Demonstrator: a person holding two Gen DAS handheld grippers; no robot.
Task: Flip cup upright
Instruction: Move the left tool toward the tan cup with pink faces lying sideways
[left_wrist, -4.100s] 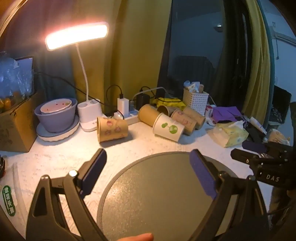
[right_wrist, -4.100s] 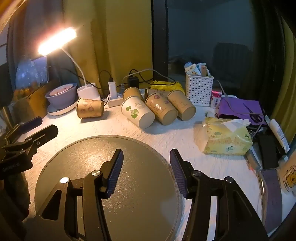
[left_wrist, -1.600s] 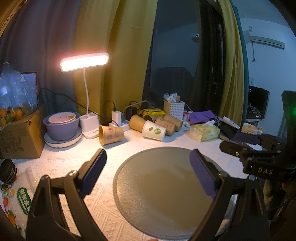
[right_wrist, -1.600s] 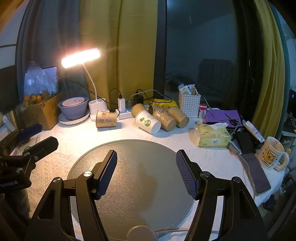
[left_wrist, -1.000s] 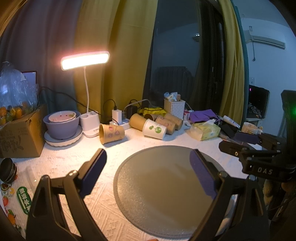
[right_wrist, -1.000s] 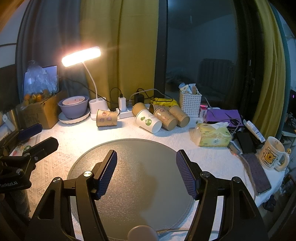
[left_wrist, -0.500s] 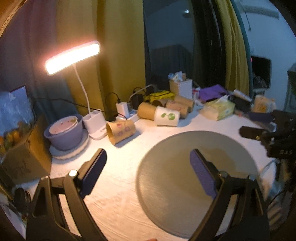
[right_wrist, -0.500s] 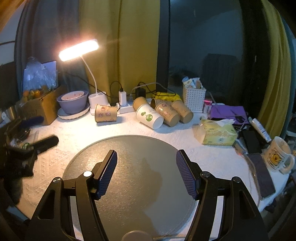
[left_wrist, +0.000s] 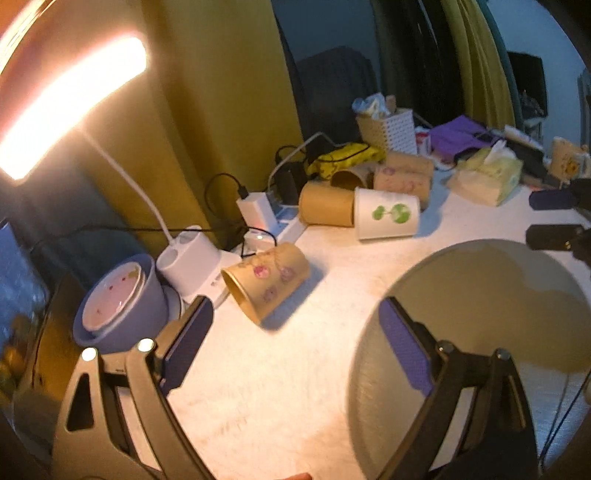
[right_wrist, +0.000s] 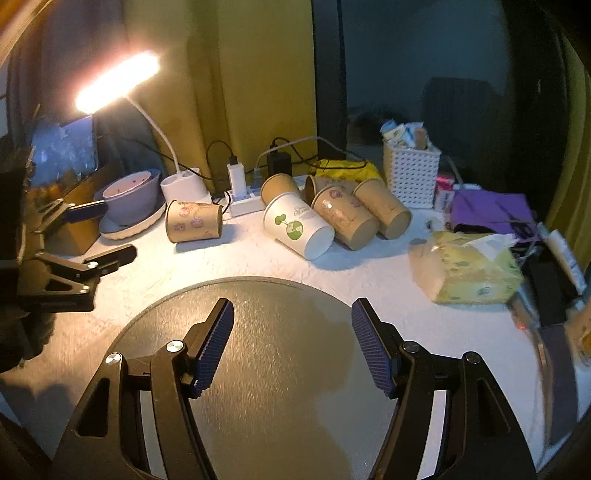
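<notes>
Several paper cups lie on their sides on the white table. A tan cup with pink flowers (left_wrist: 266, 282) lies alone, just ahead of my open, empty left gripper (left_wrist: 295, 339); it also shows in the right wrist view (right_wrist: 192, 221). A white cup with a green print (left_wrist: 387, 218) (right_wrist: 300, 229) lies in a cluster with tan cups (right_wrist: 351, 218). My right gripper (right_wrist: 292, 347) is open and empty above the round grey mat (right_wrist: 288, 332). The left gripper shows at the left of the right wrist view (right_wrist: 96, 232).
A lit desk lamp (left_wrist: 74, 99), a purple bowl on a plate (left_wrist: 118, 302), a power strip with chargers (right_wrist: 242, 199), a white basket (right_wrist: 412, 173), a tissue pack (right_wrist: 469, 266) and a cardboard box (right_wrist: 79, 199) ring the back and sides.
My left gripper has swung left and forward, closer to the flowered cup. My right gripper has moved slightly forward and lower over the mat. Both stay open.
</notes>
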